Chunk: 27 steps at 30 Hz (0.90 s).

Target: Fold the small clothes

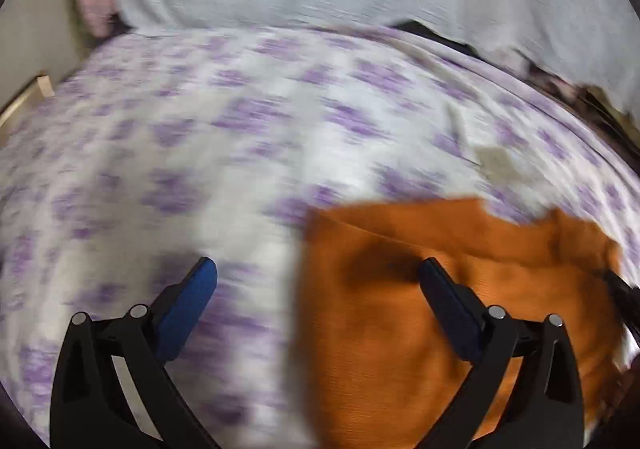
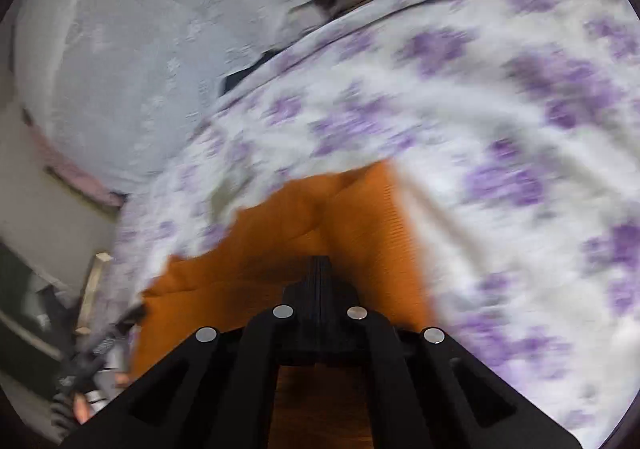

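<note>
Left hand-held gripper (image 1: 318, 273) spread, right hand-held gripper (image 2: 319, 263) closed, orange cloth (image 2: 352, 205)

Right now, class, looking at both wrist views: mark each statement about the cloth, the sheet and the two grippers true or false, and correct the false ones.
1. The orange cloth lies on a white sheet with purple flowers. True.
2. The left gripper is shut. False: its blue fingers stand wide apart with nothing between them.
3. The right gripper is shut. True, with its tips over the orange cloth; whether it pinches the cloth cannot be told.
4. The cloth is green. False: it is orange.
5. A pale grey-blue fabric lies beyond the sheet. True.
</note>
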Each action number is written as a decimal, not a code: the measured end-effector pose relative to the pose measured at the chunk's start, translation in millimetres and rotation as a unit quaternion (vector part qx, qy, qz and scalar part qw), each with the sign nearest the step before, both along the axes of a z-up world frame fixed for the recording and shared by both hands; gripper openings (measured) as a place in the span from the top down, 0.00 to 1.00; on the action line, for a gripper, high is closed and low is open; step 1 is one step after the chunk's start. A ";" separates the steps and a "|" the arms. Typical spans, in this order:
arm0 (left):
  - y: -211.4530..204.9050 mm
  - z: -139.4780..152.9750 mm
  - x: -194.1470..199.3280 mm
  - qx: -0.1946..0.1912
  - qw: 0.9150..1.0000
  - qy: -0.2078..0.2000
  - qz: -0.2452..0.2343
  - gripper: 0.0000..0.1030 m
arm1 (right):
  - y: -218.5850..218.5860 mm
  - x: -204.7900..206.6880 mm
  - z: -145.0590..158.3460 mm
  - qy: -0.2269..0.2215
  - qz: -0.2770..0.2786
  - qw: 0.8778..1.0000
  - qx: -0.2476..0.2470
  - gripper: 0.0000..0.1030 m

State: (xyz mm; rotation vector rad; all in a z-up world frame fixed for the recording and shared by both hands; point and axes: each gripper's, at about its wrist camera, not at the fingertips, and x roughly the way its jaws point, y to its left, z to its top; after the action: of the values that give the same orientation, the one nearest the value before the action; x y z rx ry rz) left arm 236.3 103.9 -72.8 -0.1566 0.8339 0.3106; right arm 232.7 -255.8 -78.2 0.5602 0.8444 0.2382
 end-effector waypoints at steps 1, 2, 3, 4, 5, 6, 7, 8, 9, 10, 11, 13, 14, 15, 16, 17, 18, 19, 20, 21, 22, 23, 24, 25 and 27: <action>14.5 -1.5 -3.4 -0.025 1.000 0.008 0.013 0.05 | -3.6 -3.2 1.1 -0.004 -0.005 1.000 0.022 0.94; 21.1 -0.4 -8.0 -0.053 0.999 0.006 0.009 0.05 | -1.1 -8.5 6.7 -0.017 -0.001 0.999 0.033 0.94; 24.1 4.2 -15.6 -0.081 0.997 -0.008 0.002 0.05 | 8.5 -16.4 19.0 -0.041 0.021 0.999 0.025 0.94; 21.9 8.9 -20.8 -0.090 0.996 -0.020 -0.008 0.05 | 18.1 -21.6 28.1 -0.057 0.043 0.997 0.017 0.94; 15.2 14.6 -25.1 -0.089 0.995 -0.030 -0.029 0.05 | 32.8 -26.7 35.8 -0.070 0.074 0.995 0.012 0.93; 5.9 19.2 -26.9 -0.079 0.995 -0.034 -0.054 0.05 | 42.4 -26.8 37.8 -0.069 0.097 0.993 0.012 0.93; -10.9 20.0 -26.7 -0.039 0.996 -0.028 -0.079 0.05 | 55.1 -23.4 36.2 -0.062 0.116 0.991 0.012 0.88; -20.5 15.3 -21.1 -0.012 0.996 -0.017 -0.083 0.05 | 65.1 -19.5 30.3 -0.049 0.131 0.990 0.008 0.82; -30.2 5.9 -16.9 0.015 0.996 0.004 -0.084 0.05 | 73.2 -14.8 21.9 -0.029 0.135 0.990 -0.008 0.81; -34.0 -13.8 -7.2 0.034 0.995 0.048 -0.086 0.04 | 70.7 -10.6 9.9 -0.004 0.126 0.992 -0.028 0.97; -31.8 -26.6 -3.4 0.030 0.994 0.064 -0.086 0.04 | 58.6 -6.1 -1.9 0.010 0.116 0.993 0.000 1.00; -23.7 -17.0 -11.8 0.017 0.996 0.053 -0.076 0.04 | 33.3 -4.8 -6.5 0.028 0.088 0.992 0.081 1.00; -21.5 -12.7 -16.6 0.021 0.996 0.053 -0.070 0.04 | 25.9 -8.5 -3.1 0.021 0.072 0.994 0.074 1.00; -18.4 -8.6 -25.2 0.023 0.997 0.046 -0.062 0.04 | 18.3 -17.1 4.6 0.008 0.049 0.998 0.044 1.00; -15.8 -5.8 -36.9 0.020 0.997 0.037 -0.059 0.05 | 14.1 -26.0 10.7 0.002 0.026 1.000 0.016 0.94; -14.1 -2.0 -46.5 0.004 0.997 0.030 -0.068 0.05 | 11.9 -36.2 16.4 -0.009 0.021 1.000 0.012 0.94; -14.3 0.0 -53.1 -0.017 0.996 0.025 -0.085 0.05 | 12.2 -47.5 22.0 -0.022 0.041 0.999 0.028 0.94; -17.4 1.0 -63.4 -0.044 0.993 0.024 -0.111 0.05 | 16.2 -54.8 26.1 -0.029 0.062 0.997 0.042 0.94; -22.0 -1.8 -69.3 -0.054 0.990 0.027 -0.127 0.05 | 23.5 -61.2 28.5 -0.034 0.082 0.995 0.051 0.90; -29.7 -10.1 -72.4 -0.055 0.987 0.041 -0.142 0.05 | 35.7 -70.5 30.1 -0.036 0.106 0.992 0.051 0.85; -33.4 -18.2 -72.1 -0.052 0.987 0.053 -0.146 0.05 | 45.9 -74.0 29.6 -0.032 0.120 0.991 0.047 0.63; -37.6 -32.7 -70.7 -0.040 0.986 0.074 -0.142 0.04 | 53.4 -79.0 25.7 -0.022 0.134 0.990 0.036 0.46; -38.8 -33.4 -73.5 -0.033 0.987 0.069 -0.140 0.04 | 60.9 -81.7 15.2 -0.005 0.138 0.990 0.016 0.47; -38.0 -30.6 -76.4 -0.033 0.988 0.068 -0.138 0.04 | 64.7 -81.9 3.6 0.001 0.140 0.990 0.004 0.55; -32.8 -30.8 -90.5 -0.049 0.987 0.069 -0.135 0.04 | 57.1 -89.8 2.6 -0.005 0.124 0.992 -0.001 0.66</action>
State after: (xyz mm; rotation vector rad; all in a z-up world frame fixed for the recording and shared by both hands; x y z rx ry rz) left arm 145.8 71.2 -103.5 -0.1125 0.9964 0.0249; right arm 142.9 -198.7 -75.5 0.4515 0.9053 0.4673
